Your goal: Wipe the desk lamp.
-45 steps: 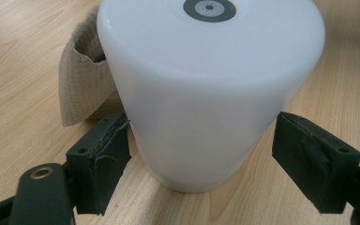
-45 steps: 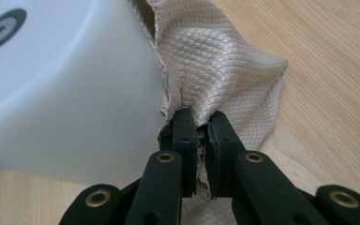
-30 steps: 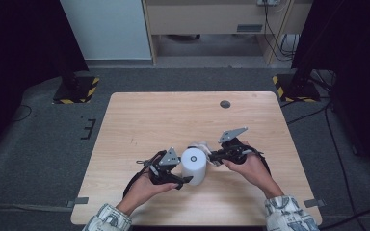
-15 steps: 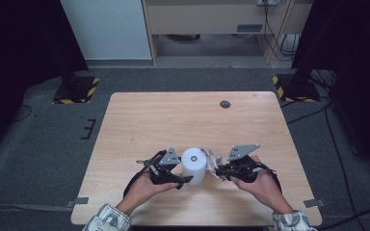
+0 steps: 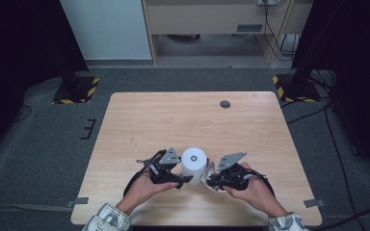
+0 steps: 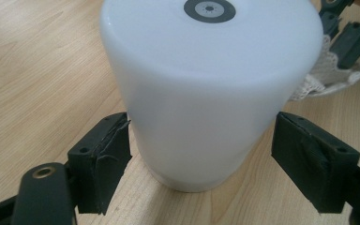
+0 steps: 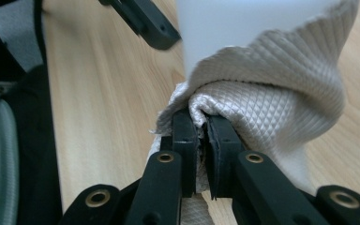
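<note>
Step in hand: wiping a white cylinder [image 5: 194, 165] with a cloth [image 7: 267, 89]. Looks like a smooth plastic lamp or speaker body, upright, with a dark round mark centred on its top face. It stands on the near half of the worktop [image 5: 173, 120], between the 2 hands.

Left gripper [image 6: 218, 152]: jaws spread, 1 on each side of the cylinder low on its wall. The left pad sits at or very near the wall; the right pad stands apart from it. Bracing position, not a firm clamp, by my reading.

Right gripper [image 7: 200, 140]: jaws pressed together, pinching a fold of the cream, diamond-textured cloth. The bunched cloth is pushed up against the lower side of the cylinder. In the high view the cloth [image 5: 211, 169] peeks out just right of the cylinder's base.

Next move, as I judge it: drag the cloth around or up the wall while the left gripper steadies the body. The wall is slick and the piece is tall for its base, so a sideways push could tip or slide it; closing the left jaws first would help.

Surface: pale wood-grain worktop, bare apart from a small dark round fitting [image 5: 225, 104] near the far edge.

Room: grey carpet, dark stands with yellow-black striped feet [image 5: 75, 91] at both sides, cables on the floor at right, pale cabinet behind.
</note>
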A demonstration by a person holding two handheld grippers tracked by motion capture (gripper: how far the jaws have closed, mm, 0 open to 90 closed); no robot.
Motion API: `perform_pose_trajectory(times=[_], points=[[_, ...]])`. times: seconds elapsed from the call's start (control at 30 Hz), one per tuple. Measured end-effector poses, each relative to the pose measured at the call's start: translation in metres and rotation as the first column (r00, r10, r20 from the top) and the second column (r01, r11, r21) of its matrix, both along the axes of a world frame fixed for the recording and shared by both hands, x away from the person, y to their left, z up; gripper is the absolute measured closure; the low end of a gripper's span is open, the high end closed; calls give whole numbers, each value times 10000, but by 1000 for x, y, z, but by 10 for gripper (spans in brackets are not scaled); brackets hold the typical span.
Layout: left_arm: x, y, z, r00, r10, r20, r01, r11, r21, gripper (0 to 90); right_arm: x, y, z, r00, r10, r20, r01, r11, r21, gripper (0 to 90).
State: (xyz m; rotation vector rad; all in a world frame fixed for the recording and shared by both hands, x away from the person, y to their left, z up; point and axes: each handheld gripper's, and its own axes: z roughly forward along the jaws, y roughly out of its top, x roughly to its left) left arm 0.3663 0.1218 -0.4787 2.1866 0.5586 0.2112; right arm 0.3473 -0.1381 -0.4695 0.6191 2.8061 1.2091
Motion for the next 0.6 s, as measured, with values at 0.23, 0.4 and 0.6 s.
perform_pose_trajectory(times=[0.23,0.4,0.6], points=[[2,0,-1,10000,-16,-37,16,10000,-22,196,-1,-4,12,10000,-72,-13,72,9966,826,840],[3,-1,-1,10000,-24,-89,24,10000,3,193,0,5,-6,9998,72,-196,-73,10000,-65,840],[4,-1,-1,10000,-67,-66,67,10000,7,195,-5,6,5,9994,337,-27,-336,9980,528,839]])
